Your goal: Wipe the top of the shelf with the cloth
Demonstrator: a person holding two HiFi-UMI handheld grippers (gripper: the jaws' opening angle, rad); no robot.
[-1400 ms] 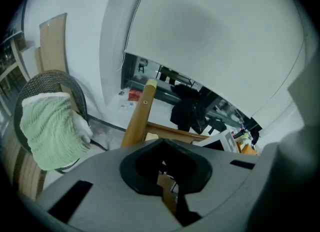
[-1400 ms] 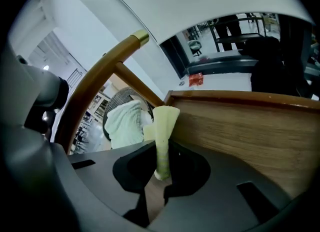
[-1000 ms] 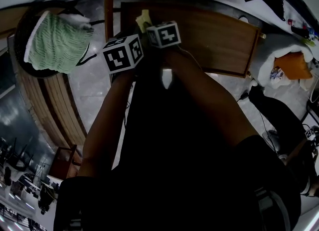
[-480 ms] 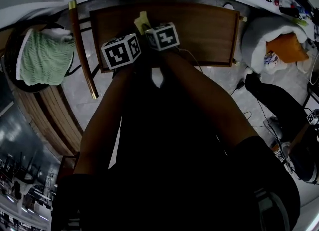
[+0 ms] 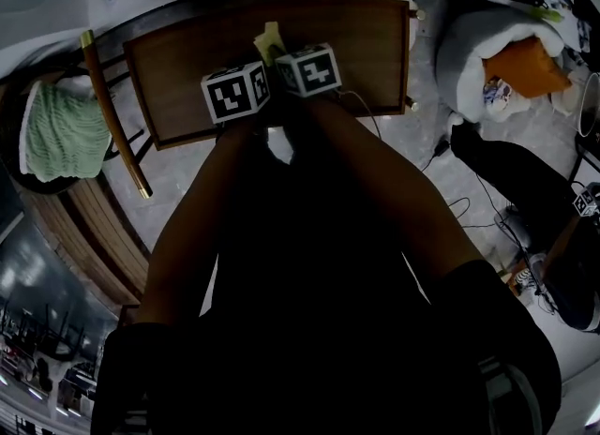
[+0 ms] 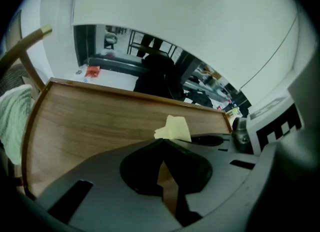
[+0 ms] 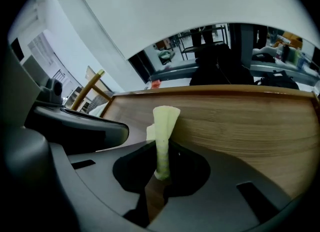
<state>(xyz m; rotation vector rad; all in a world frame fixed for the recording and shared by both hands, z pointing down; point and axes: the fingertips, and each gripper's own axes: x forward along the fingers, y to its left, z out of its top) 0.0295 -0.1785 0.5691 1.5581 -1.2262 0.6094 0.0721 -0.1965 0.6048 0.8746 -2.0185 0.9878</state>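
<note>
1. Shelf: shows a bare brown wooden top with a raised rim, below both grippers; stands on a grey floor.
2. White bundle: lies on the floor just past the shelf's right edge, wrapped round an orange item.
3. Green towel: hangs well off the shelf's left edge.
4. Left gripper: hovers over the near half of the shelf top, close beside the right gripper. Has its jaws closed tip to tip, with only shelf wood showing through the slit lower down. Sits right at the cloth's lower edge; cannot be seen to nip it.
5. Right gripper: has its jaws clamped on the cloth.
6. Cloth: is pale yellow, squeezed into a narrow strip, and sticks out past the jaw tips. Sits about mid-shelf, slightly nearer the far edge; cannot be seen to touch the wood.
</note>
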